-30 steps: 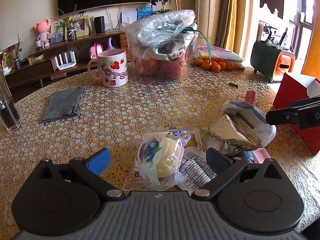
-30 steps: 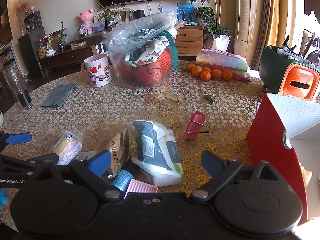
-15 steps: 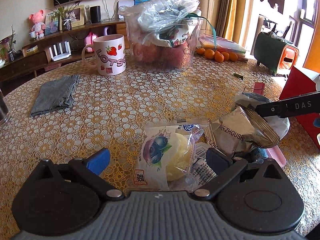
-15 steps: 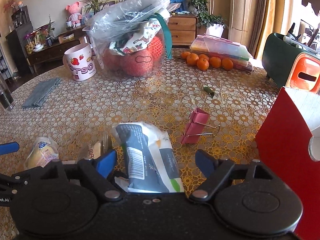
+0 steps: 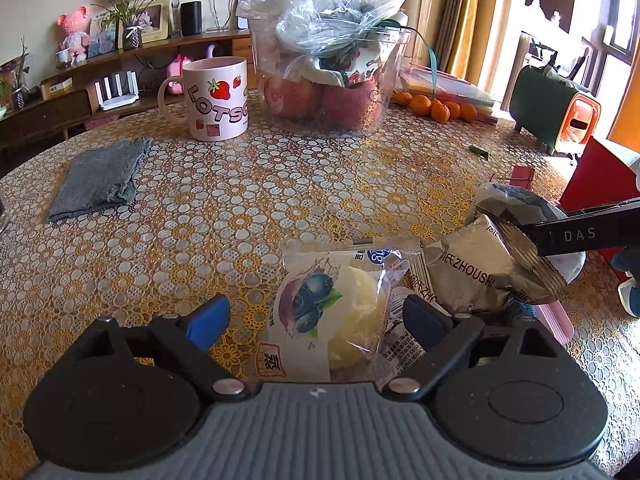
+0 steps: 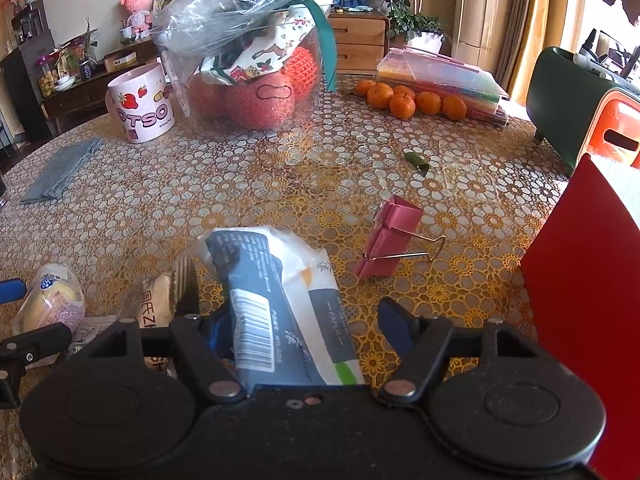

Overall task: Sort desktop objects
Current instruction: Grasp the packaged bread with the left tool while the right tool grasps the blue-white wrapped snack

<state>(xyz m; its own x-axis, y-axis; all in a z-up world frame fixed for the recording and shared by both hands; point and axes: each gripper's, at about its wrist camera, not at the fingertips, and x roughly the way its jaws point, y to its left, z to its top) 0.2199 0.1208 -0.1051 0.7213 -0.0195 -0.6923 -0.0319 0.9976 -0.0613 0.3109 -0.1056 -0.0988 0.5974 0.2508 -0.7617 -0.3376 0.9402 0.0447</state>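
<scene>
White-and-navy tissue pack (image 6: 280, 300) lies btwn your right gripper (image 6: 308, 320) tips, long axis running straight ahead, jaws spread. Left gripper (image 5: 320, 316), also spread, straddles blueberry bun pkt (image 5: 332, 312).

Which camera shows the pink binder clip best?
Right wrist: the pink binder clip stands unobstructed on the tablecloth, wire handles visible. The left wrist view shows only its top behind the tissue pack.

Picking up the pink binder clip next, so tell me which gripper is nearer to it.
Right. The right gripper straddles the tissue pack, with the pink binder clip just ahead to its right. The left gripper sits over the blueberry bread packet, farther from the clip.
</scene>
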